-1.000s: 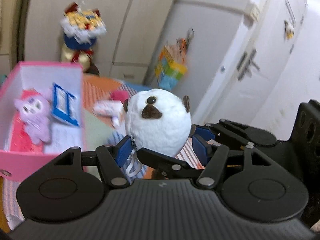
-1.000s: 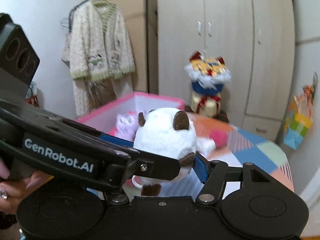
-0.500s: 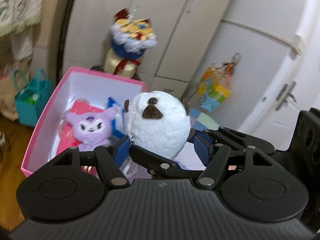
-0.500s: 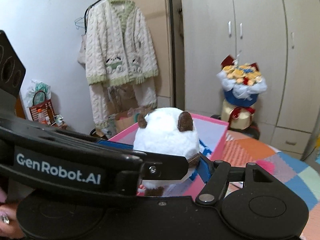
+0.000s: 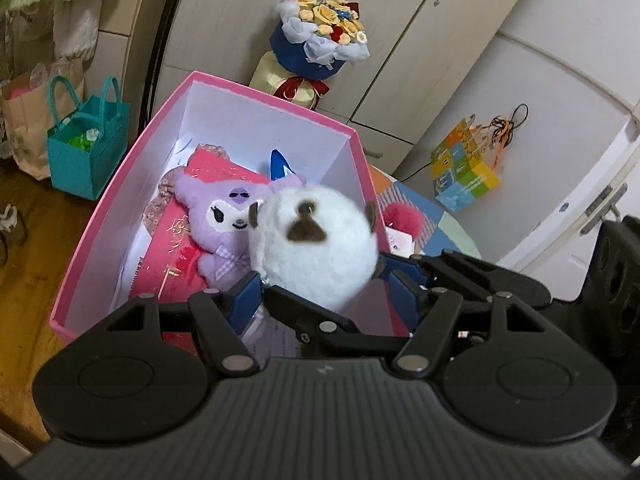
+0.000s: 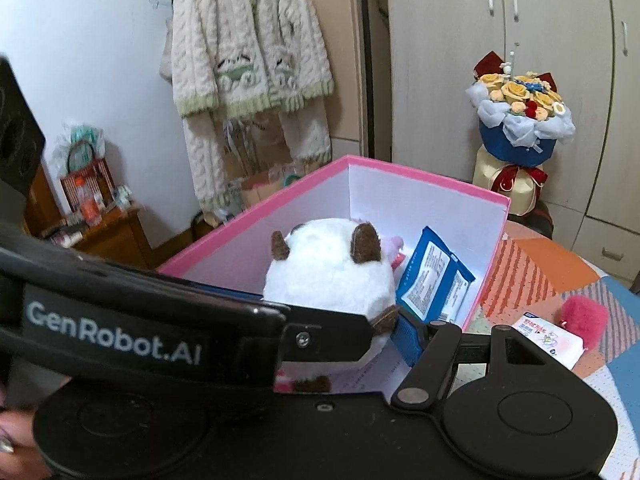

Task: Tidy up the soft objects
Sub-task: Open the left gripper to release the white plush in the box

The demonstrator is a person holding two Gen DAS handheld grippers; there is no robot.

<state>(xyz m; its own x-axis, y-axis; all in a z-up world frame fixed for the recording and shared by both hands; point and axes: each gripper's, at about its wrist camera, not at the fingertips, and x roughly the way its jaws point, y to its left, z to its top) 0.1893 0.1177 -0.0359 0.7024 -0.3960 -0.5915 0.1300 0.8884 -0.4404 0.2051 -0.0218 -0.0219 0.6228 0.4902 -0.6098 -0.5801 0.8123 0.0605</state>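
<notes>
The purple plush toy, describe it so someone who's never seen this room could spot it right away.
Find the big pink box with white inner walls. Inside lies the purple plush toy, on its back on a pink packet. Its lilac hood, white face and winking eyes set it apart from the round white plush.

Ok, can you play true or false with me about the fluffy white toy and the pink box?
1. The white toy is squeezed between both grippers. True: the left gripper and the right gripper each have it between their fingers.
2. The pink box is empty. False: a purple plush and a blue packet lie inside.
3. The white toy has brown ears. True.
4. The white toy lies on the box's bottom. False: it is held above the open box.
5. The bouquet stands inside the box. False: it stands behind the box, by the wardrobe.
6. A pink pompom lies outside the box. True: it is on the patterned cloth.
</notes>
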